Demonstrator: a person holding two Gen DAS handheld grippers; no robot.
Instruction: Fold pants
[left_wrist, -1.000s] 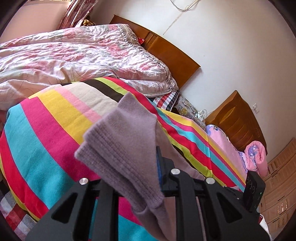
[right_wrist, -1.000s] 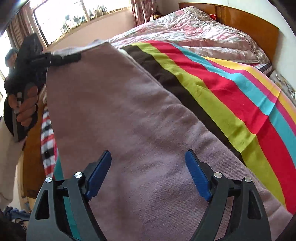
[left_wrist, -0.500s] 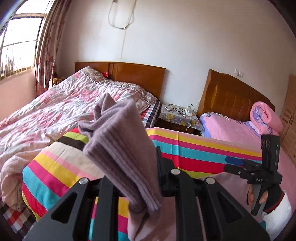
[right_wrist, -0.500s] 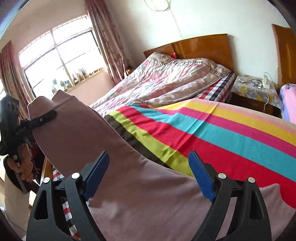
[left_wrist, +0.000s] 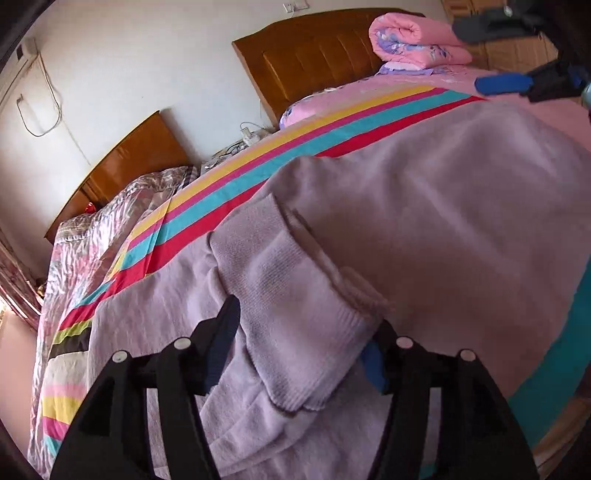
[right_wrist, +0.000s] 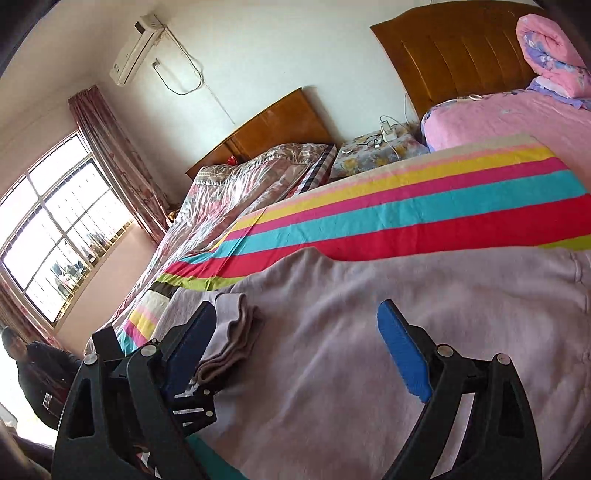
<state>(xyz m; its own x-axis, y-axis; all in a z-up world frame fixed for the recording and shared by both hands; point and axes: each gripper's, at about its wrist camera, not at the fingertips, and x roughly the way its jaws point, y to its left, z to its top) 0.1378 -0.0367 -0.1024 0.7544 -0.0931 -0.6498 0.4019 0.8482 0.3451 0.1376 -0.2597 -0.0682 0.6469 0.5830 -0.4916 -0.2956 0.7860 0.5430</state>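
Both cameras are riding on hand-held grippers and looking forward along the fingers, tilted down at a bed, with the horizon rolling steeply in each frame. The left wrist view is sitting very close over the lilac pants (left_wrist: 424, 206), its own left gripper (left_wrist: 301, 350) filling the lower edge, and is facing toward the brown headboard (left_wrist: 317, 70) and the pink rolled quilt (left_wrist: 413, 40). The right wrist view is hanging slightly farther back behind the right gripper (right_wrist: 295, 354), taking in the window (right_wrist: 55, 236) too. Both are sharing the striped blanket (left_wrist: 229, 181), the headboard and quilt; a dark shape at the left view's top right is probably the other gripper.
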